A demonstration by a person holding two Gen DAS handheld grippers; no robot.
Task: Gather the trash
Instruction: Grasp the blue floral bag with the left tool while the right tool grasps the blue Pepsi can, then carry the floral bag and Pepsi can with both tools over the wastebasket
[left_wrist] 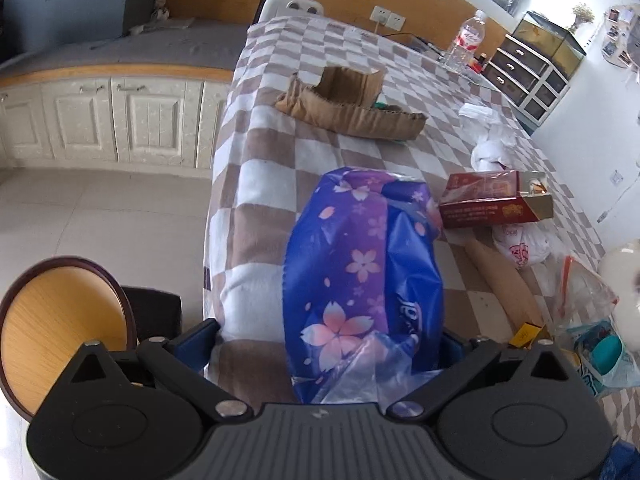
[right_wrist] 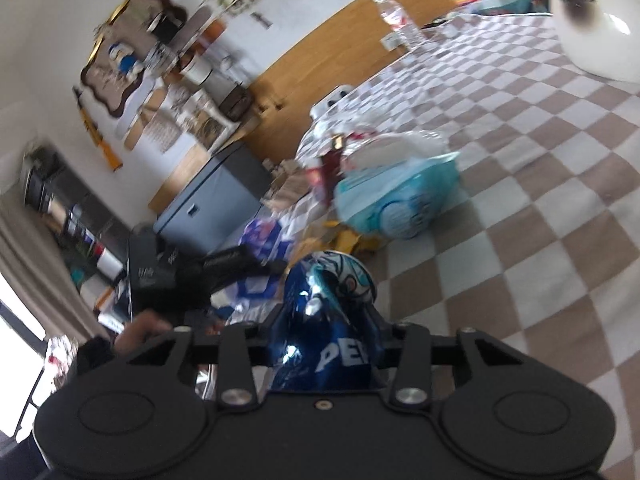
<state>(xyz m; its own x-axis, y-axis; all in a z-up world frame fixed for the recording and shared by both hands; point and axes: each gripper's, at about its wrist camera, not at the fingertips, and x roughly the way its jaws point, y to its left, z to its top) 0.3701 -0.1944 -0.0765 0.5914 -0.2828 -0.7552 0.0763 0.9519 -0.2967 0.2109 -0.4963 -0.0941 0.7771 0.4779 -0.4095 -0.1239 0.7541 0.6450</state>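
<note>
The left gripper (left_wrist: 332, 344) has its fingers spread wide on either side of a blue flowered plastic bag (left_wrist: 360, 264). The bag lies on the bench (left_wrist: 256, 184) with its long axis running straight away from the fingers, and whether the pads press it I cannot tell. To its right lie a red box (left_wrist: 492, 200) and a cardboard tube (left_wrist: 504, 284). The right gripper (right_wrist: 324, 320) is clenched on a blue drink can (right_wrist: 320, 328), which points forward along the fingers. The left gripper shows just to the can's left, so the bag is probably the can's nearest destination.
</note>
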